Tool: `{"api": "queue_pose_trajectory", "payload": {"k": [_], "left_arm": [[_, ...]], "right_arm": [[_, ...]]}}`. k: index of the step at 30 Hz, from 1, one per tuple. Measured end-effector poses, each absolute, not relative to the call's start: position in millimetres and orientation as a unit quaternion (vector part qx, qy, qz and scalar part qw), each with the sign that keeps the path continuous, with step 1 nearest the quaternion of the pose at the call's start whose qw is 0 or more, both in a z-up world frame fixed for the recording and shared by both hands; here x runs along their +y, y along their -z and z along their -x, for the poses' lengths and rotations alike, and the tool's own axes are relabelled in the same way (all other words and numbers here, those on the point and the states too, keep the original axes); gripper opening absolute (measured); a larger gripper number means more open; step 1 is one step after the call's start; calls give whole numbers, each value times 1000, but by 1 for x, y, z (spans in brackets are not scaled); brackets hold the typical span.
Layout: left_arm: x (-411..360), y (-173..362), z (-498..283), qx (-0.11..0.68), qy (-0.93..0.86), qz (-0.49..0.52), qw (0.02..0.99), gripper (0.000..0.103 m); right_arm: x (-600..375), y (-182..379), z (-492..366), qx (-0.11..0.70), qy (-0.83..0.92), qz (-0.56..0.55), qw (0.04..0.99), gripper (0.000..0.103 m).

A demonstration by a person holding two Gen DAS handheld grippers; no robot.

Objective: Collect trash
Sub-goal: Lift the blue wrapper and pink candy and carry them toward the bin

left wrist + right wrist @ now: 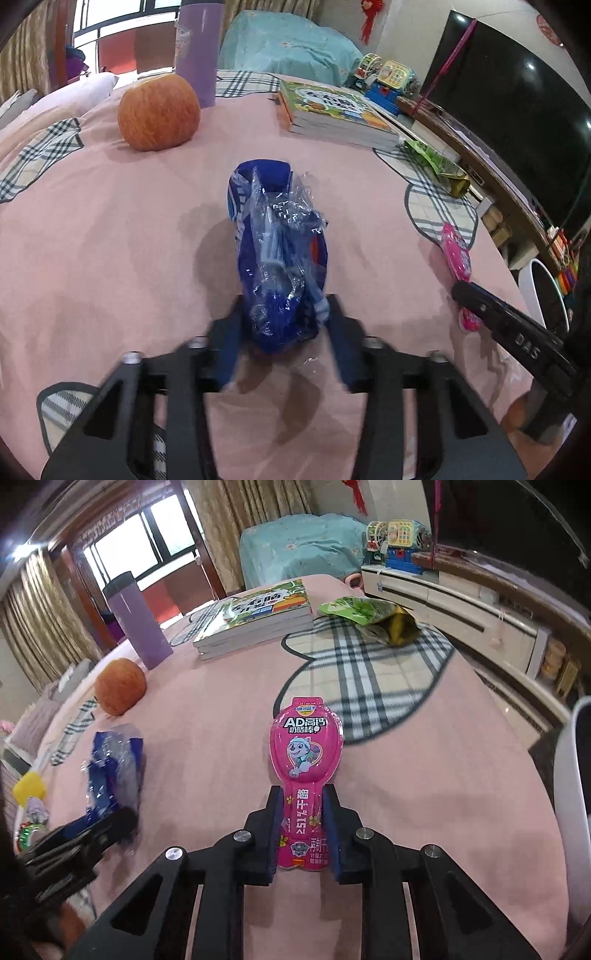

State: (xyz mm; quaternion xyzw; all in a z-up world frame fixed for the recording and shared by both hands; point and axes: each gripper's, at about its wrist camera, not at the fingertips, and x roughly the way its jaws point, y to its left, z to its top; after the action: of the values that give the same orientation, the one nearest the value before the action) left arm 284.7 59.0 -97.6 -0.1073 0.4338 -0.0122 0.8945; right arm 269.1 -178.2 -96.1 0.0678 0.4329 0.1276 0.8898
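- Left claw (284, 317) had its jaws narrowed on the blue wrapper (277, 254). The pads looked pressed into the near end of it, and clear crinkled film bulged up between them.
- Right claw (304, 823) was closed on the pink snack packet (308, 753). It gripped the narrow stem, and the wide round head stuck out ahead of the fingers.
- Both pieces of trash lay on the pink bedspread (110, 240), well apart from each other. Neither looked lifted yet.
- The surface was a bed, so it was soft. I'd judge that pushing down only sinks the pads into the fabric, so lift straight up.
- The blue wrapper was loose film, so the grip was probably partial. Check that it rises as one piece, and re-grip lower if the film slips.
- The pink packet was stiff and held off-centre, so the head may droop or swing. Move it slowly and keep it level.
- A green snack bag (369, 618) was still lying near the stack of books (255, 622), likely the next trash item.
- The apple (159, 112) and purple tumbler (136, 624) weren't trash and were clear of both claws. Leave them.
- A white bin (576, 775) was partly in view off the right edge of the bed, a likely drop point. I couldn't confirm it was open.
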Motion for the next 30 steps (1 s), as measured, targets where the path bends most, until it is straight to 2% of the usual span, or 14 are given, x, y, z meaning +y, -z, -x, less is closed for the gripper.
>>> {"api": "queue_pose_trajectory", "payload": {"k": [4, 24, 28, 30], "left_arm": [[54, 93, -276, 430, 23, 104, 897, 24], [6, 86, -212, 442, 83, 95, 888, 24], [2, 89, -209, 448, 83, 89, 886, 24], [-1, 90, -209, 450, 81, 85, 885, 25]], "right_arm": [[-187, 95, -255, 428, -133, -84, 890, 21], [-210, 89, -205, 423, -119, -74, 895, 22], [-215, 93, -208, 433, -117, -85, 890, 29], [-214, 94, -208, 433, -119, -84, 889, 29]]}}
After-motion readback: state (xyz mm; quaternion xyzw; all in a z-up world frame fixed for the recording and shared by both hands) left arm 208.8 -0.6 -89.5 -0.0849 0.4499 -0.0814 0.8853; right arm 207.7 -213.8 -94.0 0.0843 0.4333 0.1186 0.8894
